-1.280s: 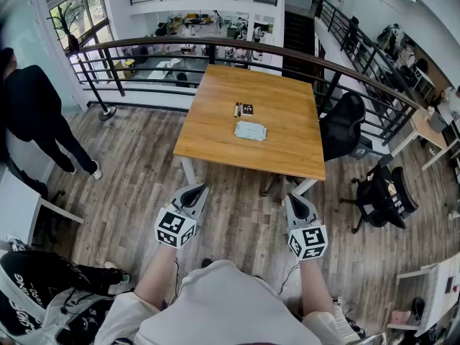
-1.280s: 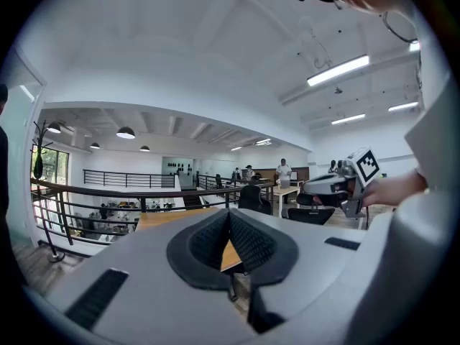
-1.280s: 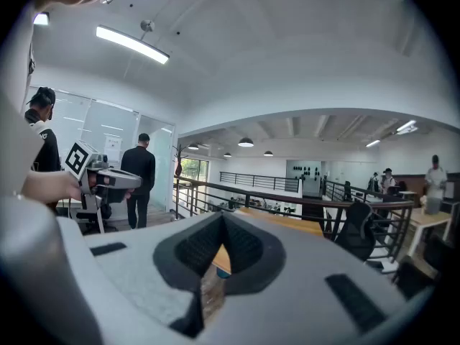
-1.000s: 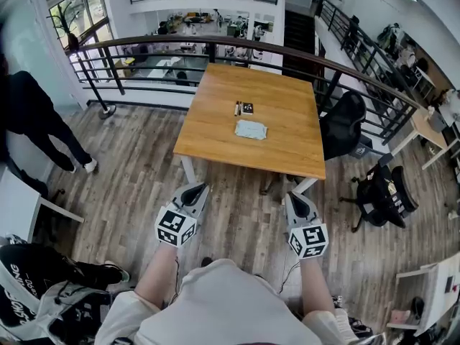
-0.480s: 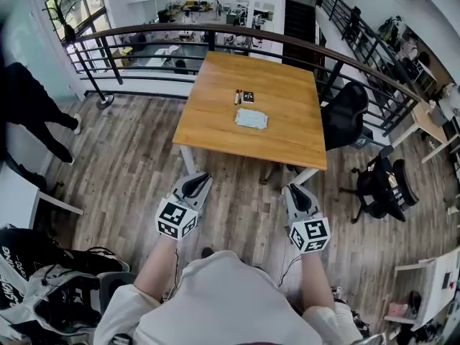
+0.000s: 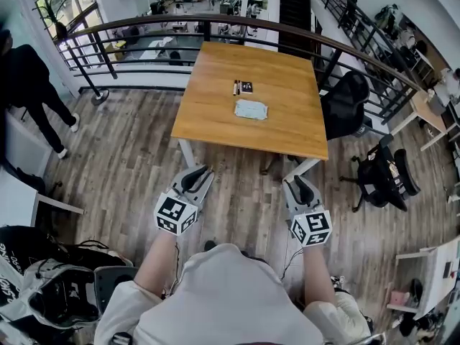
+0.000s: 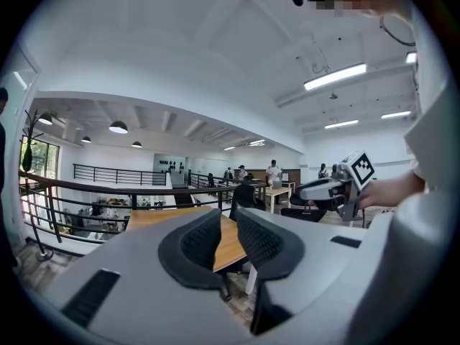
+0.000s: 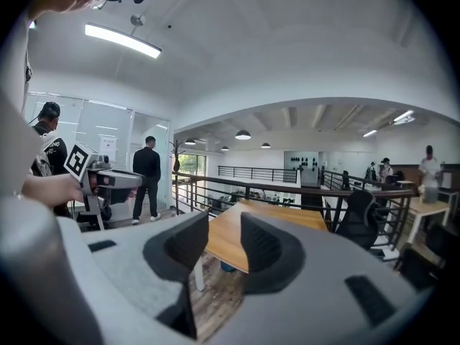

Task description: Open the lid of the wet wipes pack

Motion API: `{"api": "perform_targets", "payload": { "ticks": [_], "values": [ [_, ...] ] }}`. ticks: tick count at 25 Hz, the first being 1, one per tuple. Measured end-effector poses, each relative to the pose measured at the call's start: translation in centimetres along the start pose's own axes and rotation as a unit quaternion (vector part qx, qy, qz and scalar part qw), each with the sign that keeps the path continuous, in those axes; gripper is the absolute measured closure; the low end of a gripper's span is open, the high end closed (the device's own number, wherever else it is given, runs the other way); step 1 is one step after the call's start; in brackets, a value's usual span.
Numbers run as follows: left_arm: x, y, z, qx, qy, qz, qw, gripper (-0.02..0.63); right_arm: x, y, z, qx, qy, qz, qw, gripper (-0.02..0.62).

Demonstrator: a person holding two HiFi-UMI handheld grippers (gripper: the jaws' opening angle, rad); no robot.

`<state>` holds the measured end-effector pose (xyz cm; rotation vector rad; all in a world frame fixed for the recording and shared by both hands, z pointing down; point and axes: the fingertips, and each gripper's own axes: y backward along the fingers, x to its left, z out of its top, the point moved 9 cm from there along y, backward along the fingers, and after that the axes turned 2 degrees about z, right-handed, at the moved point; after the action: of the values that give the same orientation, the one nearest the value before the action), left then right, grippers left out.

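Left hand-held gripper (image 6: pixel 202 171) and right hand-held gripper (image 6: pixel 297 182), jaws just opening, parted, empty, short of counter (image 6: pixel 287 139) near edge, wet wipes pack (image 6: pixel 251 109) too small for detail

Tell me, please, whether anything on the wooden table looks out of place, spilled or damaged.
Nothing stands out. The wet wipes pack lies flat near the middle of the wooden table, with two small dark items just beyond it. No spill or damage shows; finer detail is too small to judge.
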<state>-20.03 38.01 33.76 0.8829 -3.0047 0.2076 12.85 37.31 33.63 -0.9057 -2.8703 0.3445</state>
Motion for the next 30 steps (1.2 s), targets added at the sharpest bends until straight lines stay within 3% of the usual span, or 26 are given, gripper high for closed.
{"api": "perform_targets", "payload": {
  "ticks": [17, 30],
  "values": [
    [1.9, 0.2, -3.1, 0.015, -0.003, -0.033, 0.9993, 0.541, 2.3, -0.7, -3.1, 0.013, -0.016, -0.031, 0.999, 0.443],
    [5.2, -5.9, -3.3, 0.025, -0.001, -0.022, 0.9995, 0.541, -3.0, -8.1, -3.2, 0.023, -0.02, -0.003, 1.0, 0.443]
  ]
}}
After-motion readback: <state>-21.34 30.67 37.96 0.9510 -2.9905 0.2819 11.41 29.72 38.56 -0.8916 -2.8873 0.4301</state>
